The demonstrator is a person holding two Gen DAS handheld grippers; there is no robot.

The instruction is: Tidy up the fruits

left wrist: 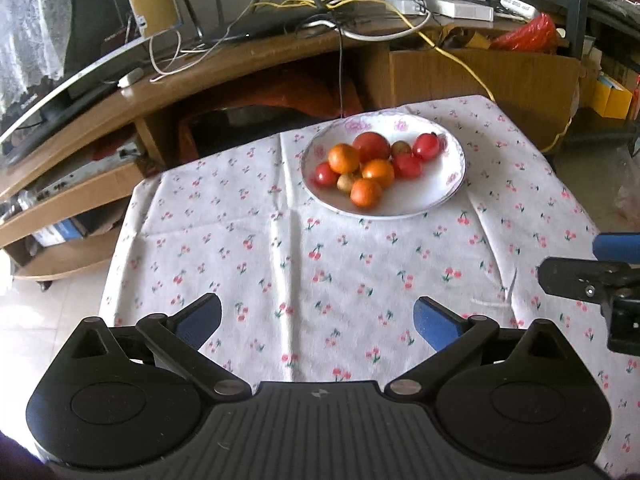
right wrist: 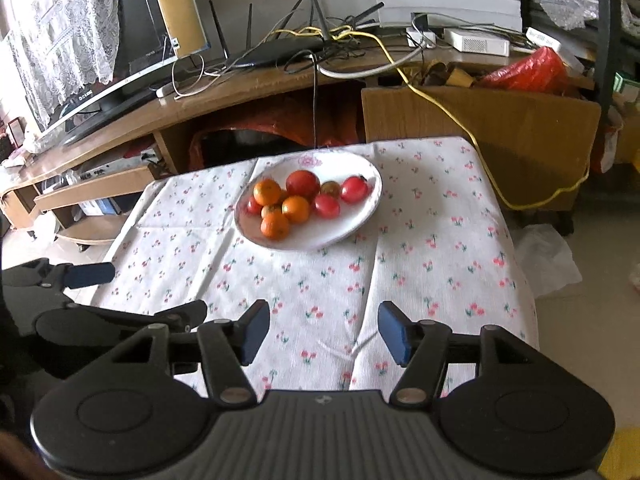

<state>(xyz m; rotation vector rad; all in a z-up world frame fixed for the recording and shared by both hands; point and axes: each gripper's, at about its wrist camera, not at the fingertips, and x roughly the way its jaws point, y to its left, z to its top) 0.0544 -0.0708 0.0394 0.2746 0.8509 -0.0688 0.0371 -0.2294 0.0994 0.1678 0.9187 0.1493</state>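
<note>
A white plate (left wrist: 436, 192) with pink flower marks sits at the far side of a table with a cherry-print cloth (left wrist: 304, 264). It holds several fruits: oranges (left wrist: 343, 158), red tomatoes (left wrist: 426, 146) and small brownish fruits (left wrist: 346, 182). The plate also shows in the right wrist view (right wrist: 344, 228), with oranges (right wrist: 275, 225) and tomatoes (right wrist: 354, 189). My left gripper (left wrist: 318, 320) is open and empty over the near cloth. My right gripper (right wrist: 323, 332) is open and empty, also short of the plate. Part of the right gripper (left wrist: 592, 280) shows at the right edge.
A wooden desk (left wrist: 224, 76) behind the table carries a monitor (left wrist: 80, 76), cables (left wrist: 332, 4) and a router. A cardboard box (right wrist: 500, 128) stands at the back right. A yellow cable (right wrist: 492, 176) hangs by the table's far right corner. The left gripper (right wrist: 60, 276) shows at the left.
</note>
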